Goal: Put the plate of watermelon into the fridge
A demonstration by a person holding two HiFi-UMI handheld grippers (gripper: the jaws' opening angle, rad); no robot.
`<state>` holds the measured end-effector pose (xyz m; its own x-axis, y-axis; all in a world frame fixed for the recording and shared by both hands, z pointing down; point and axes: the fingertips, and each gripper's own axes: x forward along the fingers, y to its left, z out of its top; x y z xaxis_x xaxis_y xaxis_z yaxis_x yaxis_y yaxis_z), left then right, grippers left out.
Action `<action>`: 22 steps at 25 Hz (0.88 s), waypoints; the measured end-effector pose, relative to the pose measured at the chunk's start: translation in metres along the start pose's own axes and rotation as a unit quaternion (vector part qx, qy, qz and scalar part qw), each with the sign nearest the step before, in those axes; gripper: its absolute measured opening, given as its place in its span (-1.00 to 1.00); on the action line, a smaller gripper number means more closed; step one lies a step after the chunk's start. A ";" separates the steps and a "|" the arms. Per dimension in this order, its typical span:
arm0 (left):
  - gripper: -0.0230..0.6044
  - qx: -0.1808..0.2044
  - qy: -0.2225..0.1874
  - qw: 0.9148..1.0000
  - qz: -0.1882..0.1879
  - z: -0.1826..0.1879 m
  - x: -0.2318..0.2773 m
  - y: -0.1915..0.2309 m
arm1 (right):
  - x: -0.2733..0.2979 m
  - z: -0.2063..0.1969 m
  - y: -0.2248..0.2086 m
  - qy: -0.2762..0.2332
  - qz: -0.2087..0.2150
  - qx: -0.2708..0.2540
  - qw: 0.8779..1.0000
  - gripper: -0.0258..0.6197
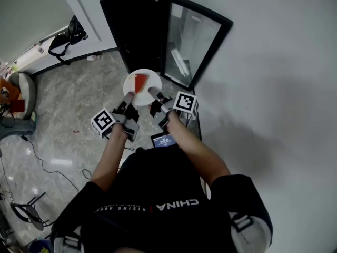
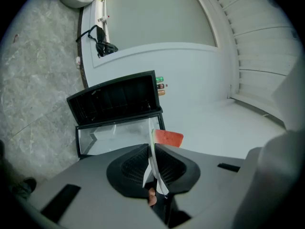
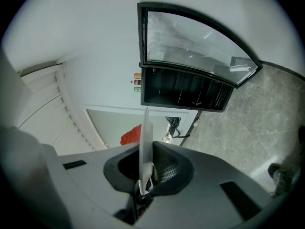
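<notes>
A white plate [image 1: 143, 87] with a red watermelon slice [image 1: 140, 82] is held in the air in front of a black fridge [image 1: 138, 25] whose glass door [image 1: 190, 44] stands open to the right. My left gripper [image 1: 128, 98] is shut on the plate's left rim and my right gripper [image 1: 154, 94] is shut on its right rim. In the left gripper view the plate [image 2: 153, 163] shows edge-on between the jaws, with the watermelon slice [image 2: 168, 137] past it. The right gripper view shows the plate [image 3: 145, 149] edge-on and the watermelon slice [image 3: 132, 135] to its left.
The fridge stands against a white wall [image 1: 274, 73]. A black bag [image 1: 67, 37] lies by the far baseboard. A chair [image 1: 21, 96] and cables [image 1: 42, 159] are on the marble floor at the left. Bottles [image 2: 160, 86] stand on top of the fridge.
</notes>
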<state>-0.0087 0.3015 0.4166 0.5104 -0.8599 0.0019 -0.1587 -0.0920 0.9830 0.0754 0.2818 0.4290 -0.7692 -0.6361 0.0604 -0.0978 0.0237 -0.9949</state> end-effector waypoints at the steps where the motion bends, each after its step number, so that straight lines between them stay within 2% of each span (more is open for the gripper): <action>1: -0.79 -0.002 0.000 1.000 0.001 0.000 0.000 0.000 | 0.000 0.000 0.001 0.001 0.001 -0.003 1.000 -0.83; 8: -0.80 -0.001 0.004 1.000 0.012 -0.005 0.009 0.008 | -0.001 0.009 -0.005 0.003 0.000 -0.025 1.000 -0.83; 12: -0.81 -0.013 0.001 1.000 0.013 -0.009 0.008 0.010 | -0.005 0.007 -0.007 0.002 -0.004 -0.015 1.000 -0.83; 22: -0.80 -0.015 -0.002 1.000 0.024 -0.020 0.021 0.018 | -0.010 0.022 -0.019 0.011 -0.007 -0.007 1.000 -0.83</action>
<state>0.0161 0.2919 0.4376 0.4989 -0.8653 0.0492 -0.1587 -0.0354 0.9867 0.0992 0.2710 0.4455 -0.7820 -0.6187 0.0757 -0.1168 0.0261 -0.9928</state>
